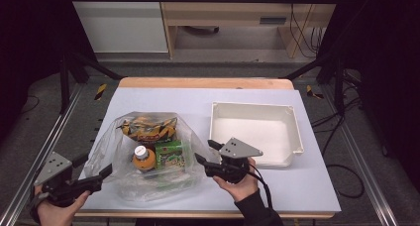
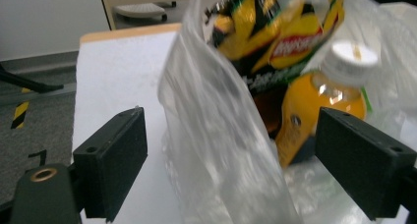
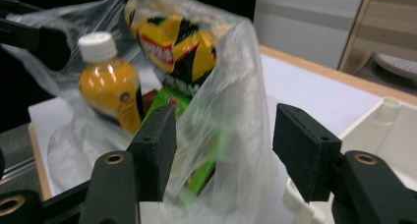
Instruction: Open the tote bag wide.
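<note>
**Ana:** Grippers first: the left gripper point(image 1: 94, 179) sits just off the near-left side of the clear plastic bag point(image 1: 106, 156), jaws spread, and in the left gripper view a fold of the film stands between them with neither pad pressing on it. The right gripper point(image 1: 208, 154) is at the bag's near-right side, jaws also apart, with film loose in the gap in the right gripper view. Nothing is pinched by either.

**Ben:** So the bag rests on the table point(image 1: 307, 186) by itself. Inside it are the chips packet point(image 1: 148, 128) at the far end, the orange drink bottle point(image 1: 143, 159) with its white cap nearer, and the green carton point(image 1: 171, 155) just right of the bottle.

**Ana:** Judging by that, the step is opening or emptying the bag. Doing it well probably means each gripper taking the film alone, high on the rim, on opposite sides, so the mouth spreads evenly and the bottle does not roll.

**Ben:** Room matters too. Right of the bag, the white tray point(image 1: 297, 132) is near, its left wall just beyond the right gripper, so a wide outward pull could knock it. Left of the bag, the table edge is near. Beyond the bag the surface lies bare, the freest direction.
</note>
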`<state>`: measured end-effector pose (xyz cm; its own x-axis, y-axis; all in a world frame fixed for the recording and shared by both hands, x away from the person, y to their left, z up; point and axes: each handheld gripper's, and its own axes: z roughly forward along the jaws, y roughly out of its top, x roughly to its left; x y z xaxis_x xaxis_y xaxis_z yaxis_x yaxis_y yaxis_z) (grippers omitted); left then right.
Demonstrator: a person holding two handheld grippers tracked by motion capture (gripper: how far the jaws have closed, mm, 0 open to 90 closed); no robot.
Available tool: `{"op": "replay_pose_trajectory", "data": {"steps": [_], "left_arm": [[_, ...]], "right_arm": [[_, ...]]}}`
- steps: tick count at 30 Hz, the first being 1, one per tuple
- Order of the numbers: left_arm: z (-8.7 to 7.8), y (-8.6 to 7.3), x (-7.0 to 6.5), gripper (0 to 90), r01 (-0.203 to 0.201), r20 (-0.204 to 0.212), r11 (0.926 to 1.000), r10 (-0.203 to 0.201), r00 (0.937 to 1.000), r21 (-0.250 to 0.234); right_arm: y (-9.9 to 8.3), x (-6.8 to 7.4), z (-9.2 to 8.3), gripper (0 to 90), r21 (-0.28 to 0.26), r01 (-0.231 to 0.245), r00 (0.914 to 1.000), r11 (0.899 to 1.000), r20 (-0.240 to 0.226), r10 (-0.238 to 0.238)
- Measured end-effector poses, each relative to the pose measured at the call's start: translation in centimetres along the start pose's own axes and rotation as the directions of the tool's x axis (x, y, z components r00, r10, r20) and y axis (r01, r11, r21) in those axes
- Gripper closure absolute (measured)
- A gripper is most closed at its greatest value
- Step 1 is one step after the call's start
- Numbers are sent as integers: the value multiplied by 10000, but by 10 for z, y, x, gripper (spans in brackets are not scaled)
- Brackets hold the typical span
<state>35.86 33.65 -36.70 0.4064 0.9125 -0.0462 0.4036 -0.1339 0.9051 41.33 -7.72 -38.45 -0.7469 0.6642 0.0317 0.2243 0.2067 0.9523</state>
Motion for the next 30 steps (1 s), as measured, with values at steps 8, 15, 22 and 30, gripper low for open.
{"op": "replay_pose_trajectory", "data": {"steps": [8,15,22,30], "left_arm": [[16,30,15,229,-97,156,9999,99,9998,-141],[37,43,26,366,-321,438,9992,310,9986,255],[53,44,30,505,-607,586,9940,555,9967,907],[69,42,35,703,-742,906,9871,616,9940,1421]], "right_arm": [[22,-16,16,421,-192,-210,9992,9996,333,217],[30,-23,31,418,-195,-377,9988,9991,304,383],[35,-21,48,409,121,-231,9997,9997,94,230],[32,-20,70,584,504,231,9993,9985,276,-246]]}}
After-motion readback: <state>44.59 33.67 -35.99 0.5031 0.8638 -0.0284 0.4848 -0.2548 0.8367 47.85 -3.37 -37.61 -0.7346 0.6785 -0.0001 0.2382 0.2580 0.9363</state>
